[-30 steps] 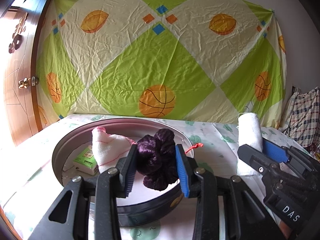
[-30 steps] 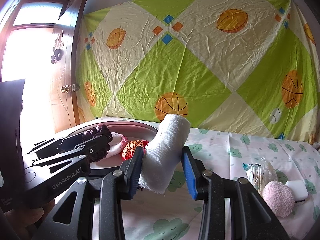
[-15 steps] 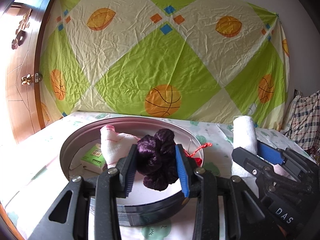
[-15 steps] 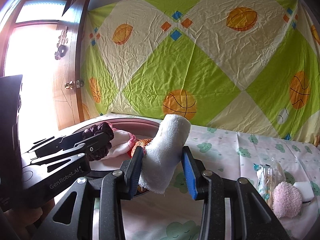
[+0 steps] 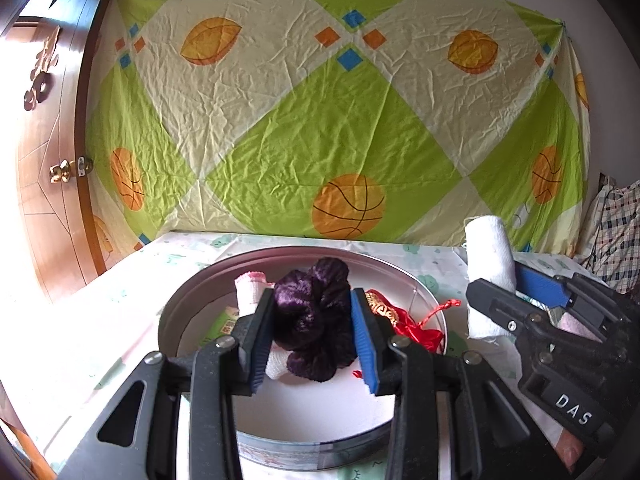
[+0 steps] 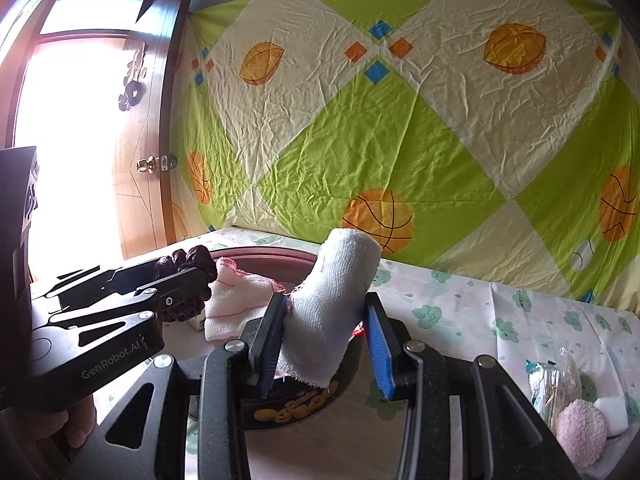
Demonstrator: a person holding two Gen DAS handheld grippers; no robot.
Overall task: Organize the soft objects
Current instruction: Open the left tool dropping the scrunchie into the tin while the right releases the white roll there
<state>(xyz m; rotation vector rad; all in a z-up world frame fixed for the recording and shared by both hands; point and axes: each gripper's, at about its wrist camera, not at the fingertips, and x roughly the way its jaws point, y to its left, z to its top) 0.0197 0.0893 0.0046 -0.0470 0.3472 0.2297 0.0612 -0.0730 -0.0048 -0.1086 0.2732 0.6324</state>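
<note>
Left gripper squeezes the purple scrunchie over the round tin, frame centre — light, squashy. Right gripper clamps the rolled white cloth mid-roll — floppy.

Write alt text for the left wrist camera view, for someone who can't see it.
The left gripper holds a dark purple scrunchie over a round metal tin that contains a white cloth and a red tasselled pouch. To the right, the right gripper clamps a rolled white towel. A green and cream basketball-print sheet hangs behind.
</note>
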